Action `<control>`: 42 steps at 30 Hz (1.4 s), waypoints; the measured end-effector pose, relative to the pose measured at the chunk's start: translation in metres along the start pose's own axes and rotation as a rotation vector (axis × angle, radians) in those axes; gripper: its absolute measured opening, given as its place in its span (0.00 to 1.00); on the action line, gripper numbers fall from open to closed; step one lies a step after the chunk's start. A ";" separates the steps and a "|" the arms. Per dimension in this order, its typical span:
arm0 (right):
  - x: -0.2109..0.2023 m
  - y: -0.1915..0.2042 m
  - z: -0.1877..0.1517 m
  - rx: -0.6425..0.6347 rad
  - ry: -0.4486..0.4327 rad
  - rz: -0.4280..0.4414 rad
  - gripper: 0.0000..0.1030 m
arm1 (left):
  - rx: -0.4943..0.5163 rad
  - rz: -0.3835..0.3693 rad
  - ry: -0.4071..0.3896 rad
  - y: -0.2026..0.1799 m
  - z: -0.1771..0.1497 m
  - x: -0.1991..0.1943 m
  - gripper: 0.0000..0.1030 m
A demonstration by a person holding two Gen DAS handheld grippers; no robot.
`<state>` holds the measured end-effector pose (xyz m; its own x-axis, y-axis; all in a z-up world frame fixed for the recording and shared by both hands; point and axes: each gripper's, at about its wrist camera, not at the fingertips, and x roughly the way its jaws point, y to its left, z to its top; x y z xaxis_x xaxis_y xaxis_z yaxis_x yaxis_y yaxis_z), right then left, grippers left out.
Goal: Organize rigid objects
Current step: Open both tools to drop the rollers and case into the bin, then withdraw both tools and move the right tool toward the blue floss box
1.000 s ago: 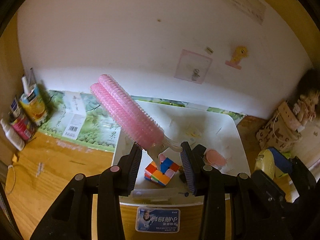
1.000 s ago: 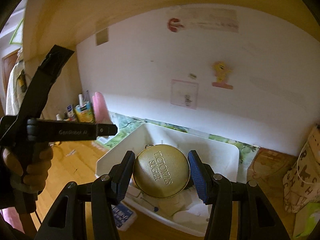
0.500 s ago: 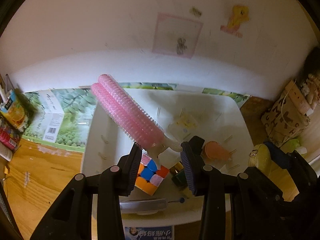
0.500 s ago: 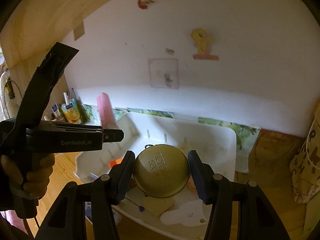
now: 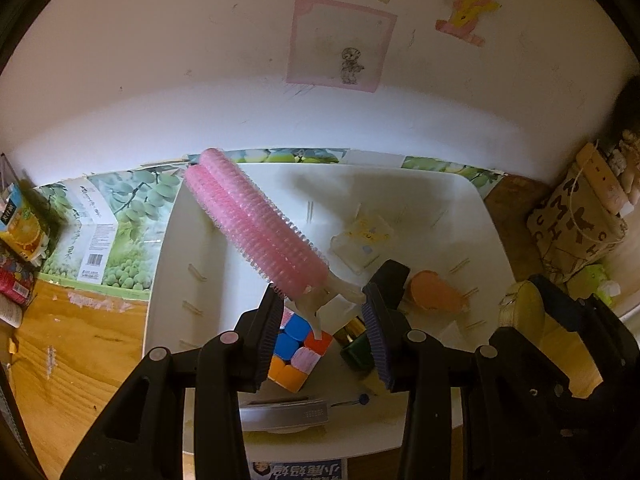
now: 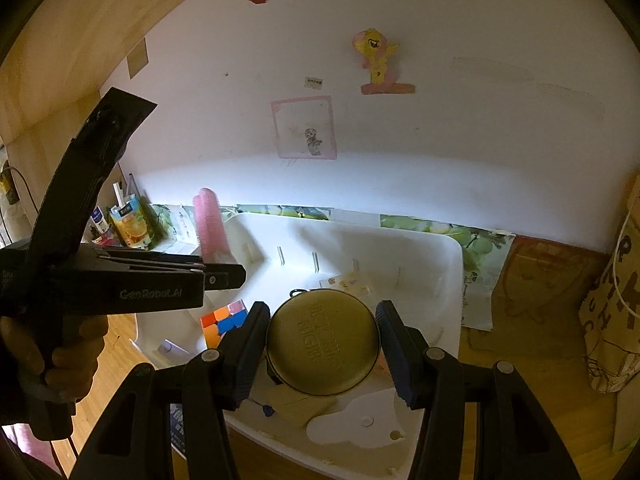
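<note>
Both grippers have come forward over the white bin [image 5: 168, 264] since the earlier frames, so more of its floor shows. The left gripper [image 5: 322, 332] clamps the white handle of the pink roller [image 5: 256, 224], which slants up and left above the cube [image 5: 298, 354]. The right gripper [image 6: 320, 356] is closed on the gold tin [image 6: 323, 342], held over the bin's near end; whether it touches anything below is unclear. The bin rests on the wooden surface [image 5: 68, 356].
</note>
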<state>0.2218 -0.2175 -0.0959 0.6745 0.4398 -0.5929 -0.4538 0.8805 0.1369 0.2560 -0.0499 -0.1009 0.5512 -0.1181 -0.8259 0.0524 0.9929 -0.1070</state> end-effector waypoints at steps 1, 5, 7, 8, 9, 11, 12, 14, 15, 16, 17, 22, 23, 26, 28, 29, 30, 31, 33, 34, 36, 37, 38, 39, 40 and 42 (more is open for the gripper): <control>0.000 0.001 0.000 -0.003 0.002 0.000 0.59 | 0.000 0.004 0.002 0.000 0.000 0.000 0.44; -0.003 0.003 0.000 -0.009 -0.008 0.002 0.79 | -0.006 0.021 -0.002 0.000 0.001 -0.001 0.68; -0.003 0.003 0.001 -0.007 0.001 -0.002 0.79 | -0.022 0.024 -0.016 0.002 0.001 -0.004 0.73; -0.003 0.003 0.001 -0.008 0.005 -0.006 0.79 | -0.031 0.025 -0.019 0.003 0.002 -0.005 0.73; -0.003 0.004 0.001 -0.011 0.009 -0.009 0.79 | -0.039 0.029 -0.020 0.004 0.002 -0.007 0.73; -0.005 0.005 0.002 -0.015 0.008 -0.016 0.79 | -0.049 0.041 -0.023 0.006 0.002 -0.011 0.73; -0.007 0.006 0.002 -0.016 0.005 -0.018 0.79 | -0.052 0.047 -0.026 0.007 0.001 -0.013 0.73; -0.011 0.007 0.003 -0.018 -0.003 -0.020 0.79 | -0.056 0.062 -0.035 0.008 0.000 -0.020 0.73; -0.014 0.008 0.004 -0.022 -0.005 -0.023 0.79 | -0.058 0.065 -0.039 0.009 -0.001 -0.024 0.73; -0.017 0.010 0.005 -0.028 -0.008 -0.030 0.79 | -0.062 0.068 -0.045 0.010 -0.002 -0.028 0.73; -0.020 0.012 0.005 -0.035 -0.011 -0.032 0.79 | -0.068 0.070 -0.052 0.011 -0.003 -0.033 0.73; -0.038 0.022 0.008 -0.063 -0.044 -0.030 0.79 | -0.091 0.097 -0.095 0.016 -0.012 -0.061 0.73; -0.042 0.025 0.009 -0.070 -0.053 -0.029 0.79 | -0.095 0.111 -0.104 0.017 -0.016 -0.068 0.73; -0.054 0.033 0.011 -0.091 -0.081 -0.016 0.79 | -0.115 0.140 -0.121 0.021 -0.023 -0.083 0.73; -0.062 0.040 0.011 -0.110 -0.093 -0.006 0.79 | -0.145 0.157 -0.131 0.025 -0.030 -0.093 0.74; -0.065 0.043 0.011 -0.119 -0.096 -0.001 0.79 | -0.159 0.161 -0.132 0.027 -0.034 -0.097 0.74; -0.068 0.046 0.012 -0.128 -0.098 0.005 0.79 | -0.176 0.165 -0.133 0.029 -0.040 -0.102 0.74; -0.071 0.049 0.011 -0.138 -0.100 0.015 0.79 | -0.193 0.170 -0.133 0.032 -0.045 -0.107 0.73; -0.078 0.055 0.011 -0.156 -0.100 0.033 0.79 | -0.235 0.177 -0.142 0.038 -0.057 -0.117 0.74; -0.081 0.058 0.010 -0.166 -0.098 0.041 0.79 | -0.261 0.182 -0.148 0.042 -0.064 -0.122 0.74; -0.085 0.064 0.008 -0.184 -0.092 0.052 0.79 | -0.288 0.183 -0.143 0.045 -0.075 -0.130 0.74; -0.087 0.065 0.007 -0.188 -0.089 0.058 0.79 | -0.296 0.181 -0.143 0.047 -0.080 -0.133 0.74; -0.088 0.067 0.005 -0.193 -0.084 0.067 0.79 | -0.304 0.184 -0.144 0.048 -0.085 -0.137 0.74; -0.089 0.069 0.002 -0.195 -0.078 0.075 0.79 | -0.310 0.190 -0.147 0.049 -0.091 -0.141 0.74; -0.090 0.072 -0.001 -0.198 -0.068 0.085 0.79 | -0.316 0.193 -0.151 0.050 -0.095 -0.144 0.74; -0.091 0.077 -0.006 -0.206 -0.055 0.098 0.79 | -0.332 0.193 -0.155 0.052 -0.105 -0.149 0.74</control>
<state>0.1222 -0.1906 -0.0361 0.6494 0.5355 -0.5399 -0.6241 0.7810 0.0239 0.0895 0.0175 -0.0415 0.6446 0.0988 -0.7581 -0.3216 0.9347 -0.1516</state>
